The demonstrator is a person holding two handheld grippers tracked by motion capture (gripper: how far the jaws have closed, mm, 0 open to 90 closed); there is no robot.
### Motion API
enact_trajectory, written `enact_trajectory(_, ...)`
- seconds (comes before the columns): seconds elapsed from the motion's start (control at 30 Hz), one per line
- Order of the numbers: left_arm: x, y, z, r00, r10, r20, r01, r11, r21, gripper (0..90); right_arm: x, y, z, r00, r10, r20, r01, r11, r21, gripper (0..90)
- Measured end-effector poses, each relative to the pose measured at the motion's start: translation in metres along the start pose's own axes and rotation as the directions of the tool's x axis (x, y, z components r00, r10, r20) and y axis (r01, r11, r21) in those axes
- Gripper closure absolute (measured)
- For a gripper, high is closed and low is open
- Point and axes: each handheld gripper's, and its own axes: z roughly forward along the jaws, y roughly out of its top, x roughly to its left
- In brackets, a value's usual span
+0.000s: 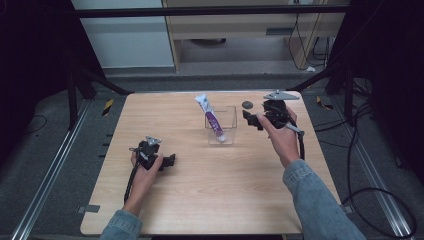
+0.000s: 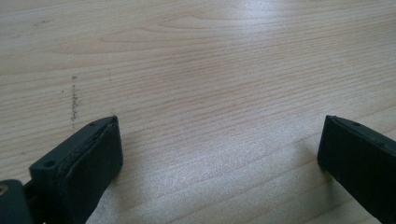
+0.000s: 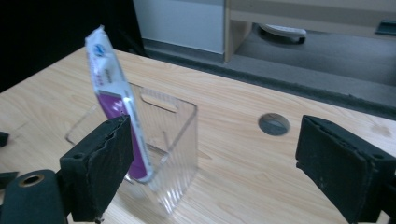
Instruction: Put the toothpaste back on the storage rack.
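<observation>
A white and purple tube (image 1: pixel 211 118) stands tilted inside a clear plastic box (image 1: pixel 227 126) at the middle back of the table; its top leans toward the back left. In the right gripper view the tube (image 3: pixel 116 100) rises out of the box (image 3: pixel 175 140) just past the left jaw. My right gripper (image 1: pixel 252 120) hovers open just right of the box, nothing between its jaws. My left gripper (image 1: pixel 171 161) rests low at the table's left front, open, with bare wood (image 2: pixel 219 154) between its jaws.
A round grommet hole (image 1: pixel 247 104) sits in the wooden table (image 1: pixel 200 200) behind the right gripper, also seen as the hole (image 3: pixel 274 124). Black frame posts and cables flank the table; a metal rail runs along each side.
</observation>
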Motion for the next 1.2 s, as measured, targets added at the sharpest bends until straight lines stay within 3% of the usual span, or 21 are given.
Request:
enact_trajectory(0.23, 0.000, -0.002, -0.002, 1.0000, 0.002, 0.001, -0.002, 1.0000, 0.000, 0.0, -0.015, -0.018, -0.016, 0.9976, 0.046, 0.052, -0.045, 0.999, -0.006, 11.3)
enact_trajectory(0.53, 0.001, -0.006, -0.006, 1.0000, 0.003, 0.007, -0.003, 1.0000, -0.002, 0.0, -0.030, -0.040, -0.030, 0.9926, 0.039, 0.115, -0.044, 0.998, 0.034, 11.8)
enact_trajectory(0.7, 0.001, -0.006, -0.006, 1.0000, 0.003, 0.007, -0.003, 1.0000, -0.001, 0.0, -0.033, -0.055, -0.037, 0.9918, 0.034, 0.123, -0.039, 0.998, 0.044, 11.1)
enact_trajectory(0.87, 0.001, -0.006, -0.006, 1.0000, 0.003, 0.007, -0.003, 1.0000, -0.002, 0.0, -0.039, -0.071, -0.036, 0.9897, 0.032, 0.139, -0.042, 0.997, 0.072, 11.9)
enact_trajectory(1.03, 0.001, -0.006, -0.006, 1.0000, 0.004, 0.008, -0.004, 1.0000, 0.001, 0.0, -0.049, -0.092, -0.033, 0.9837, 0.060, 0.169, -0.080, 0.991, 0.110, 12.2)
enact_trajectory(1.2, 0.001, -0.006, -0.006, 0.9999, 0.005, 0.009, -0.005, 1.0000, -0.002, 0.0, -0.052, -0.106, -0.029, 0.9821, 0.047, 0.182, -0.076, 0.984, 0.158, 11.3)
